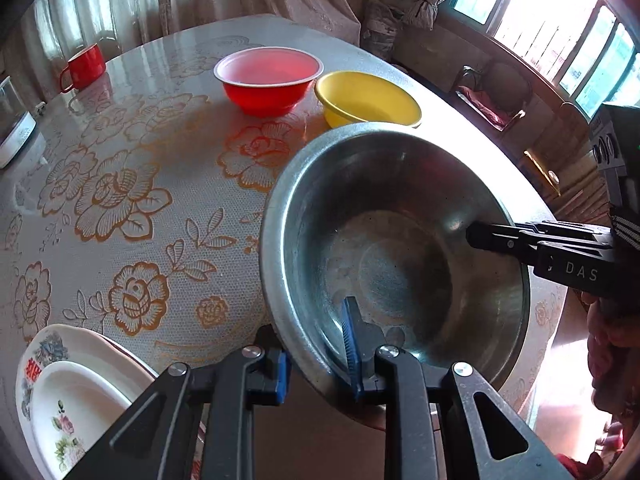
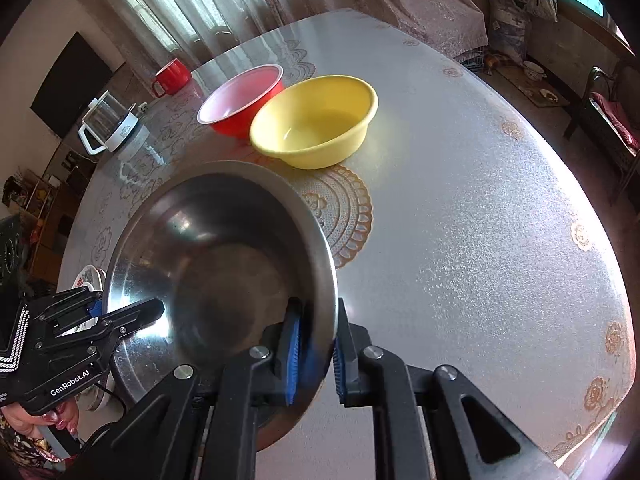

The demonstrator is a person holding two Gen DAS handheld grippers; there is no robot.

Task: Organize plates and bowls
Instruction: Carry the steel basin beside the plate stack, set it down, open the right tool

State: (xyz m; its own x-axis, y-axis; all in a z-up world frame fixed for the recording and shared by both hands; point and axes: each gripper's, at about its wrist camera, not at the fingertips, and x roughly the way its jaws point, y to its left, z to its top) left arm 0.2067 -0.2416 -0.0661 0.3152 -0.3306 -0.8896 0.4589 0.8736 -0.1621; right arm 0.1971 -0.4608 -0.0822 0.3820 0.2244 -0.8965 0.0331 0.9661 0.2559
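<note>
With both grippers, left (image 1: 320,364) and right (image 2: 316,354), clamped on the steel bowl's (image 1: 400,248) rim over the table (image 2: 460,220), I should keep it level toward the yellow bowl (image 2: 316,120).

I count three bowls: one wide steel bowl (image 1: 384,248) in my two grippers, one red plastic bowl with a white inside (image 1: 268,80) and one yellow plastic bowl (image 1: 368,100) beyond them. Two flowered white plates (image 1: 72,400) lie stacked left of my left gripper (image 1: 320,364). One red mug (image 1: 84,66) stands far off, and one glass kettle on a white base (image 2: 110,128).
</note>
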